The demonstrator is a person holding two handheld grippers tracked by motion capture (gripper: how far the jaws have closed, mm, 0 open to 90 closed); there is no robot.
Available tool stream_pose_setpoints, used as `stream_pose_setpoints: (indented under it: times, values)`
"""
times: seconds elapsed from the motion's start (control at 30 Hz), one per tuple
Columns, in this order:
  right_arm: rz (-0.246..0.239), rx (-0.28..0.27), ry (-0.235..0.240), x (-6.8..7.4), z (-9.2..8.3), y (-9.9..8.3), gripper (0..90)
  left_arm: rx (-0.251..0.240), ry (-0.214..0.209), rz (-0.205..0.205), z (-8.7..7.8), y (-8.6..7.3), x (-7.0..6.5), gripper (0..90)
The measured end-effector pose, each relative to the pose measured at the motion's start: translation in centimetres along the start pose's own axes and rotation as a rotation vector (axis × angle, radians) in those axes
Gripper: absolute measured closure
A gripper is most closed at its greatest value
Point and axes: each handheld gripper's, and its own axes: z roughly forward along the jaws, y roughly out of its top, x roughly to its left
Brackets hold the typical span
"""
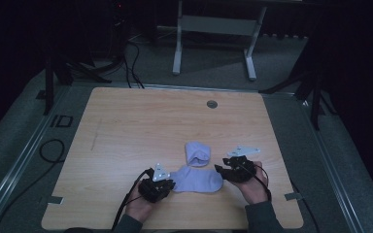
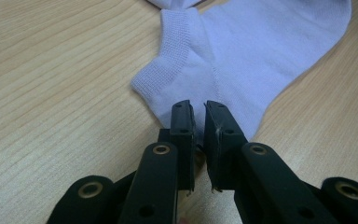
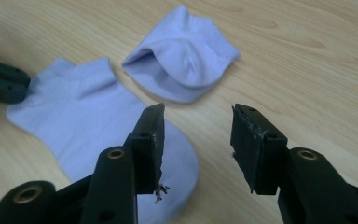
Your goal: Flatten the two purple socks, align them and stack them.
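Two light purple socks lie on the wooden table (image 1: 150, 121). One sock lies flat (image 1: 196, 179) (image 2: 242, 51) (image 3: 88, 112). The other sock is folded over into a pouch (image 1: 197, 154) (image 3: 182, 60) just beyond it. My left gripper (image 1: 164, 186) (image 2: 199, 109) is at the flat sock's cuff end, its jaws nearly together and pinching the cloth's edge. It also appears as a dark jaw (image 3: 9, 86) at that cuff in the right gripper view. My right gripper (image 1: 225, 171) (image 3: 198, 116) hovers open over the flat sock's toe end, nothing between its jaws.
A round cable hole (image 1: 211, 104) sits near the table's far edge. Tape strips (image 1: 53, 199) (image 1: 294, 196) mark the near corners. Cables (image 1: 51, 150) run on the floor at the left, and a grey desk frame (image 1: 213, 24) stands behind the table.
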Motion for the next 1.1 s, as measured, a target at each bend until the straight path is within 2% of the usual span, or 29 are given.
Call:
stream_pose_setpoints:
  times: [0.13,0.23,0.27,0.33,0.37,0.43,0.5,0.73,0.9,1.03,1.07,1.1]
  values:
    - [0.004,0.0,0.0,-0.3,0.7,0.7,55.1,-0.001,0.0,0.001,0.0,0.0,0.0,82.1]
    - [-0.003,0.001,0.005,-0.8,1.2,1.6,70.0,-0.002,-0.002,-0.002,0.0,0.0,0.0,81.9]
    - [-0.003,0.001,0.005,-0.8,1.2,1.6,70.0,-0.002,-0.002,-0.002,0.0,0.0,0.0,81.8]
    - [-0.014,0.008,-0.003,-1.0,1.7,2.2,77.5,-0.002,-0.001,-0.001,0.0,0.0,0.0,81.8]
    - [-0.014,0.008,-0.003,-1.0,1.7,2.2,77.5,-0.002,-0.001,-0.001,0.0,0.0,0.0,81.9]
    - [-0.013,0.021,-0.021,-1.5,2.8,2.9,82.3,-0.002,-0.001,-0.002,0.0,0.0,0.0,81.8]
    - [-0.005,0.029,-0.027,-1.7,3.5,3.3,82.8,-0.003,0.0,0.0,0.0,0.0,0.0,81.9]
    - [0.006,0.051,-0.033,-2.2,5.6,4.6,81.8,-0.004,-0.001,0.0,0.0,0.0,0.0,81.5]
    - [0.085,0.069,0.0,-3.4,7.7,5.2,67.8,-0.005,-0.001,0.0,0.1,0.0,-0.1,81.3]
    - [0.154,0.081,0.038,-4.2,8.8,5.2,60.5,-0.005,-0.001,0.0,0.1,0.0,-0.1,81.2]
    - [0.154,0.081,0.038,-4.2,8.8,5.2,60.5,-0.005,-0.001,0.0,0.1,0.0,-0.1,81.3]
    - [0.182,0.097,0.041,-4.5,9.3,5.1,58.7,-0.006,-0.001,0.0,0.1,0.0,-0.1,81.2]
